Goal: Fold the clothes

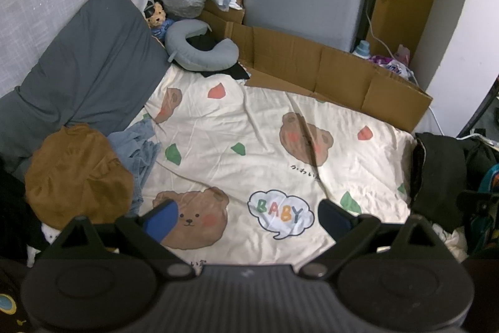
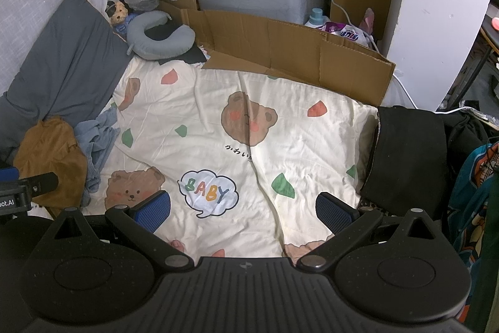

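Both grippers, left (image 1: 246, 217) and right (image 2: 243, 209), are hovering wide open and empty over the bear-print sheet (image 1: 249, 139) covering the bed. Clothes are lying at the sheet's edges: a brown garment (image 1: 78, 177) and a blue one (image 1: 140, 152) bunched together on the left, a black one (image 2: 405, 158) on the right. Grey pillow (image 1: 90, 67), neck pillow (image 1: 199, 49) and cardboard (image 1: 327, 71) are lining the far edge.
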{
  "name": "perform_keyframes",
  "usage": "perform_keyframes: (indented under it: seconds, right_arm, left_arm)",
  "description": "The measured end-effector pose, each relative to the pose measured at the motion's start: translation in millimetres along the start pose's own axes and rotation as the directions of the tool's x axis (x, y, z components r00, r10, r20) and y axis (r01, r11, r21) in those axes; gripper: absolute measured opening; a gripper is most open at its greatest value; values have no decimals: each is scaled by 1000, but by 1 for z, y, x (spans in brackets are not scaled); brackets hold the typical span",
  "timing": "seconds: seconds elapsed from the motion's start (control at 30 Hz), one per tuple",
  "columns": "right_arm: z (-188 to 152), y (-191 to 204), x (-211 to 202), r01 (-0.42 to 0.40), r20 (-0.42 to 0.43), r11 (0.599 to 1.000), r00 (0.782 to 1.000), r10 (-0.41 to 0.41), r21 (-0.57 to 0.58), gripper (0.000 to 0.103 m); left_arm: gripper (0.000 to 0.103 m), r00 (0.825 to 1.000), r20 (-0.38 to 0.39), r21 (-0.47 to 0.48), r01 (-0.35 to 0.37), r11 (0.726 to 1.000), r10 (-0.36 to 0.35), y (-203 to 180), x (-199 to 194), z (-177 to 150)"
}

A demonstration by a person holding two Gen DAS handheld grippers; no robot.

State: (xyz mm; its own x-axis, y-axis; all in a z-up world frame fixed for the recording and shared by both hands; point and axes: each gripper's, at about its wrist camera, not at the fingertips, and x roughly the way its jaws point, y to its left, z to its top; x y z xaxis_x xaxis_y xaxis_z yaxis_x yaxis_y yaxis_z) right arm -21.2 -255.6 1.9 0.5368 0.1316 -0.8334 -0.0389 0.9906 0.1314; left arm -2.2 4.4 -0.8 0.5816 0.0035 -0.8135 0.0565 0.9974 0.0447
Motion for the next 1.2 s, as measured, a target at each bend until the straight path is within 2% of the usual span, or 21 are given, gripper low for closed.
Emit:
perform_keyframes:
  seconds: [0.43,0.63,0.97,1.2]
  right_arm:
    - [0,3,-1,32,-5,999,999,-32,-16,102]
    - [3,8,-4,66,5,997,998,-65,-51,102]
    - [10,7,-10,84,36,996,996,-83,-26,102]
    - [16,11,-12,87,68,996,994,-85,-22,102]
  left_arm:
    - [100,1000,3,-29,2,1000,-2,3,-2,3]
    - [102,998,4,-43,58,997,-58,12,0,6]
    - [102,998,18,26,64,998,-64,21,-3,16]
    - [102,997,37,4,66,998,-66,42,-6,25]
